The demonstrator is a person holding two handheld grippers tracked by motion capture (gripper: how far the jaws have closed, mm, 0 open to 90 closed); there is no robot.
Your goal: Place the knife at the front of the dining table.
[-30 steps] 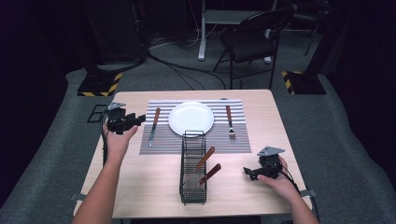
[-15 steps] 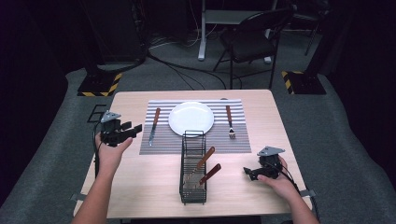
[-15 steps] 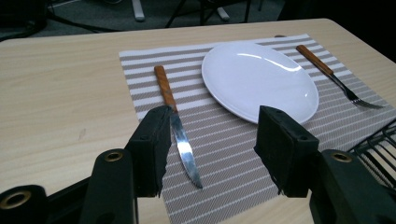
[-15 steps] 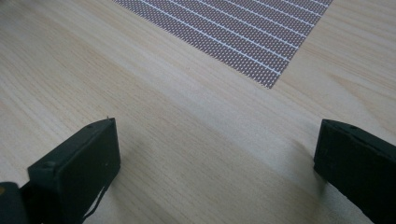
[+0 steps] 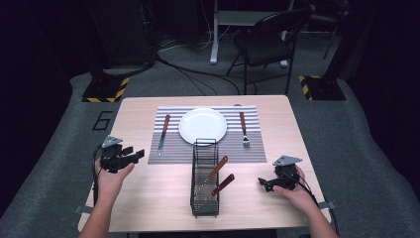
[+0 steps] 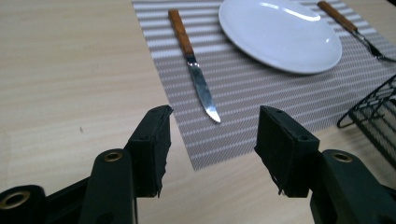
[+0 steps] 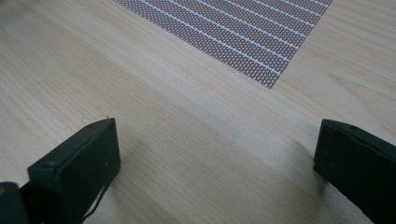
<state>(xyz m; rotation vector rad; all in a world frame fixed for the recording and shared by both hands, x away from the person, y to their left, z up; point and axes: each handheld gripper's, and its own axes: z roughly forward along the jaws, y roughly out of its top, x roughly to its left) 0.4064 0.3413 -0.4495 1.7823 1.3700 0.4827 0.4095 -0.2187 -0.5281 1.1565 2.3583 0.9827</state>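
Digit "6" (image 5: 100, 120) marked on grey floor, left of table (image 5: 133, 111). No other legible text.

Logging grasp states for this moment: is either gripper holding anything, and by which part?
Nothing is held. The left gripper has its jaws apart over bare table, short of the knife. The right gripper is open too, with bare wood between its jaws.

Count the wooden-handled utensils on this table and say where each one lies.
4. A knife lies on the placemat left of the plate; a fork lies right of it. Two more utensils sit in the wire basket, ends hidden; others may lie beneath.
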